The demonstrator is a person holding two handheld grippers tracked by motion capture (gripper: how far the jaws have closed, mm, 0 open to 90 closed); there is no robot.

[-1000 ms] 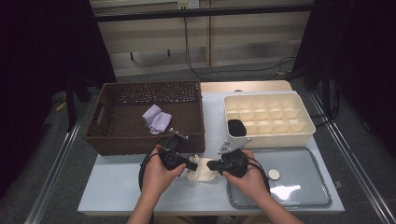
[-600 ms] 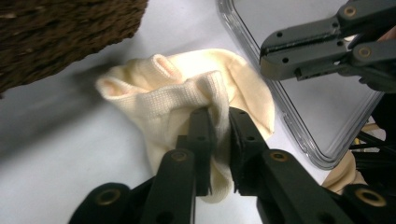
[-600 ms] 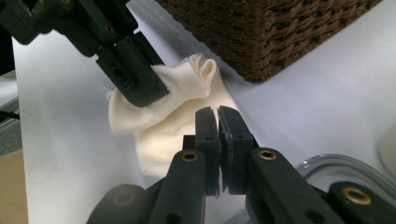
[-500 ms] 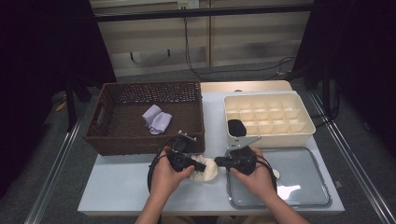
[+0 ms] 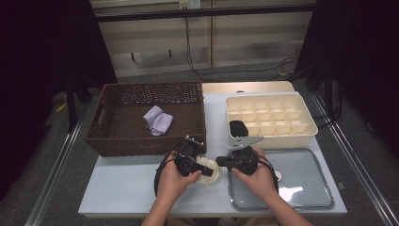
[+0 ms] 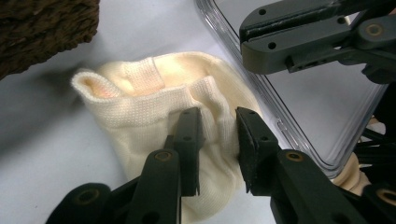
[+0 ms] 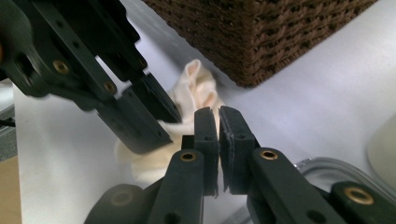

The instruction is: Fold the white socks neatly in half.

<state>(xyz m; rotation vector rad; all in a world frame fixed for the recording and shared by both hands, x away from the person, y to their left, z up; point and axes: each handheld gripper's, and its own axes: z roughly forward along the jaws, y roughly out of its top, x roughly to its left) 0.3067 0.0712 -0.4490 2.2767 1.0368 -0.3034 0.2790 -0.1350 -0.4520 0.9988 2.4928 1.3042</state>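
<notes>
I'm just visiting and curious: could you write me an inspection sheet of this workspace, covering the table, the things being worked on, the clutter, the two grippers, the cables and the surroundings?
Surface: pale table, bare at the front left.
Job's things: cream sock bunched on the table between both grippers, beside the clear tray.
Clutter: wicker basket holding a lilac cloth; cream compartment box with a black item in a near corner cell; small round white piece in the clear tray.
Grippers: left gripper jaws just been opening, sock fabric between them, pads not pressing; right gripper jaws nearly together, nothing seen pinched.
Cables: black cable looping from the left gripper; more trailing on the floor behind.
Surroundings: dark curtains at both sides, pale panels behind.
</notes>
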